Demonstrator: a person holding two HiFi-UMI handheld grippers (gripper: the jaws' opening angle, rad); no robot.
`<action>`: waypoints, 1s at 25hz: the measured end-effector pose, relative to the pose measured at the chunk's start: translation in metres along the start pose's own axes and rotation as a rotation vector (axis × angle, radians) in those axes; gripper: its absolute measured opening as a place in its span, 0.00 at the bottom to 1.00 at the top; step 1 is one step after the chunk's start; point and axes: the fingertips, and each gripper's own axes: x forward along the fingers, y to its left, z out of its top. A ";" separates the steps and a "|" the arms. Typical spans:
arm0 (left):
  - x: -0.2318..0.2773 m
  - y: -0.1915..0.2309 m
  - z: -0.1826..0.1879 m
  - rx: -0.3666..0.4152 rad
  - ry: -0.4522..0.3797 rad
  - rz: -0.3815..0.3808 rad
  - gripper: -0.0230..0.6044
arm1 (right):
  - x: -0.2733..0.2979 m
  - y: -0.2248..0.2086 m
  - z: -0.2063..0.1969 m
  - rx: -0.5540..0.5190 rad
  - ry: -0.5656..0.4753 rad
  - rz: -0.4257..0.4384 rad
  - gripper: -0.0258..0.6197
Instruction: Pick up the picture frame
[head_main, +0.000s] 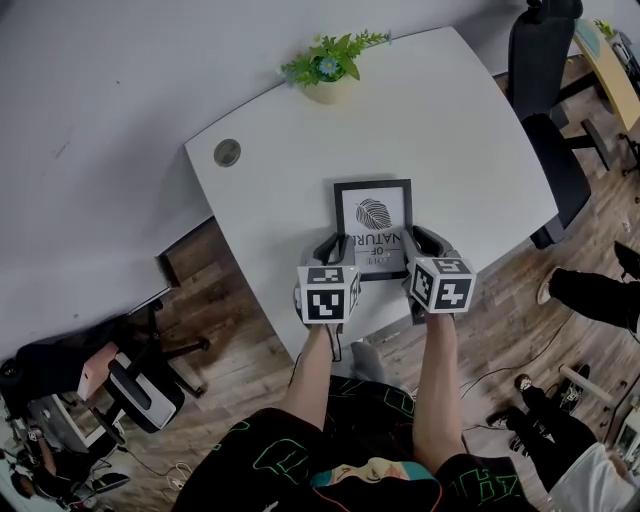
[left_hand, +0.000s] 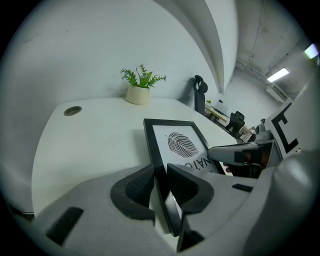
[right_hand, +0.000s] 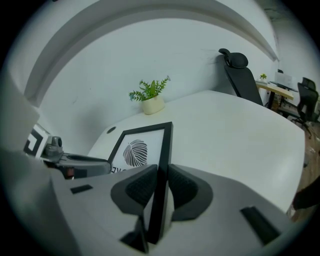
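White table (head_main: 470, 130) beside a pale wall carries a potted plant (head_main: 328, 72) at its far edge and the picture frame (head_main: 372, 225) near the front edge. Left claw (left_hand: 161, 184) is closed on the frame's left border, right claw (right_hand: 161, 186) on its right border

Count: one white table (head_main: 450, 130) is bearing one picture frame (head_main: 373, 228), one potted plant (head_main: 328, 72) and one round grommet (head_main: 227, 152); two grippers are showing, left gripper (head_main: 333, 248) and right gripper (head_main: 424, 242); one black office chair (head_main: 545, 60) is standing beside
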 end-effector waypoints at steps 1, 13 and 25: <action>-0.002 -0.001 0.001 0.002 -0.008 0.000 0.17 | -0.003 0.000 0.001 -0.003 -0.009 -0.003 0.16; -0.037 -0.013 0.016 0.044 -0.111 0.003 0.17 | -0.040 0.015 0.015 -0.038 -0.127 -0.008 0.15; -0.086 -0.029 0.029 0.094 -0.224 0.003 0.16 | -0.090 0.038 0.026 -0.075 -0.252 -0.014 0.15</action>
